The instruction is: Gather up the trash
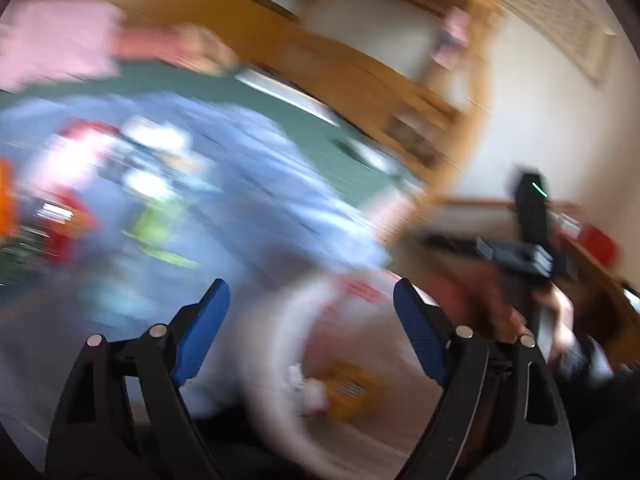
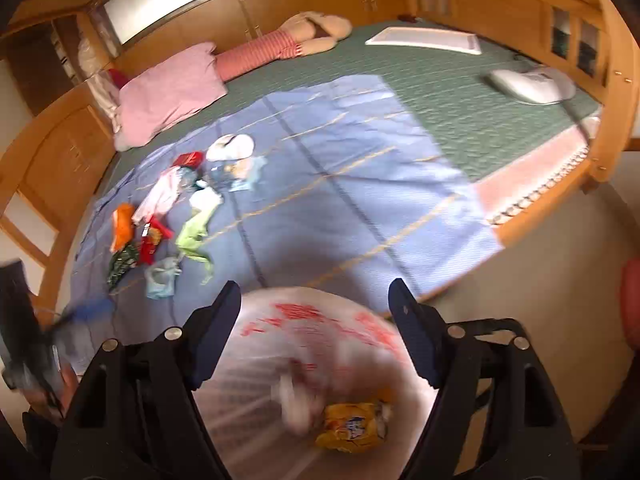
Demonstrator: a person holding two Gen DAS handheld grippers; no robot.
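Note:
A white translucent plastic bag point(image 2: 320, 320) with red print lies open below both grippers. Inside it are a yellow snack wrapper point(image 2: 352, 426) and a crumpled white scrap point(image 2: 296, 404). My right gripper point(image 2: 314, 285) is open above the bag, its pads apart and touching nothing. My left gripper point(image 1: 310, 286) is open too, over the same bag point(image 1: 280, 360); that view is heavily blurred. Several wrappers point(image 2: 160, 208) in red, orange, green and white lie scattered on the blue sheet point(image 2: 360, 184), far left of the bag.
The blue sheet covers a green mat point(image 2: 440, 80) inside a wooden frame point(image 2: 616, 80). A pink pillow point(image 2: 172, 88), a striped bolster point(image 2: 256, 54), a white board point(image 2: 424, 40) and a white appliance point(image 2: 532, 84) lie further back. Beige floor point(image 2: 540, 264) is on the right.

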